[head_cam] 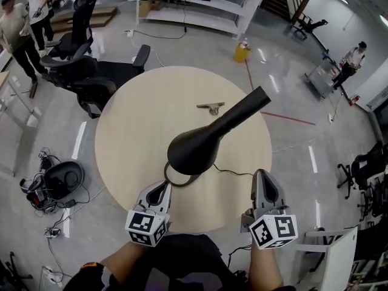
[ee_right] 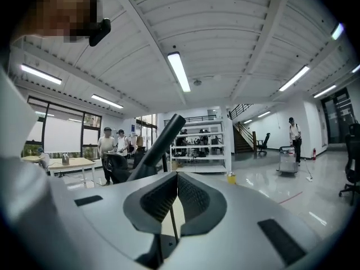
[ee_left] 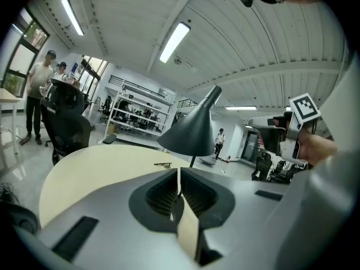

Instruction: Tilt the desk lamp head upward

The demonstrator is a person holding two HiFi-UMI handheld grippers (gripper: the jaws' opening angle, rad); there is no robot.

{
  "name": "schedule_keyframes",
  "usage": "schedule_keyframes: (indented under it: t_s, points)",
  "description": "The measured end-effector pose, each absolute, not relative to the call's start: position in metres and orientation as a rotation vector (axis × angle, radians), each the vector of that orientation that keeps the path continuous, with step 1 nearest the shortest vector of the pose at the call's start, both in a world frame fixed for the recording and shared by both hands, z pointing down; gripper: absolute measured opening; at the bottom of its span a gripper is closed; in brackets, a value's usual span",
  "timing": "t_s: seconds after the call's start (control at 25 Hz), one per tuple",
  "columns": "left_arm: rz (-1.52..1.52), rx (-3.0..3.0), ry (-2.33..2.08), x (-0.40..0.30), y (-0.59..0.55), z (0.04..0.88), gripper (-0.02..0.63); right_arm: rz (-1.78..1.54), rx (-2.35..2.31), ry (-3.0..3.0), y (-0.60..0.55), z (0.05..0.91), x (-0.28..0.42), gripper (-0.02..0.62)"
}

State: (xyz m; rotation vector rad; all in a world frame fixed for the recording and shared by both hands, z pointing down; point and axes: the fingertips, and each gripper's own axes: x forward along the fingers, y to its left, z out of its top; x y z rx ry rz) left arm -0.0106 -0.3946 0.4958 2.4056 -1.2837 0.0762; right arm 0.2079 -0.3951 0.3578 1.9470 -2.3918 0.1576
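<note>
A black desk lamp stands on the round beige table. Its cone head hangs over the near middle, and its handle-like end points up to the right. The ring base lies under the head. My left gripper is at the table's near edge, just left of the base, shut and empty. My right gripper is at the near right edge, apart from the lamp, also shut and empty. In the left gripper view the lamp head rises beyond the shut jaws of the left gripper. The right gripper view shows the right gripper with the lamp's neck beyond it.
A small metal clip lies on the far part of the table. The lamp's cable runs off to the right. Black office chairs stand at the back left, white shelves behind. Cables and gear lie on the floor at left.
</note>
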Motion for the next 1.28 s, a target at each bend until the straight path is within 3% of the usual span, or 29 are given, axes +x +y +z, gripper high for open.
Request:
schedule_keyframes:
  t_s: [0.44,0.72,0.8,1.28]
  points:
    - [-0.100,2.237,-1.360,0.033,-0.402,0.483,0.049,-0.029,1.633,-2.727,-0.466,0.253,0.234,0.017]
    - [-0.266,2.146,-1.301,0.050,-0.406,0.479,0.141,-0.252,1.406,-2.865,-0.500,0.180,0.220,0.021]
    - [-0.329,2.136,-1.265,0.045,-0.407,0.475,0.159,-0.293,1.345,-2.873,-0.509,0.167,0.204,0.065]
    - [-0.512,2.145,-1.038,0.041,-0.421,0.468,0.181,-0.307,1.154,-2.719,-0.576,0.189,0.153,0.087]
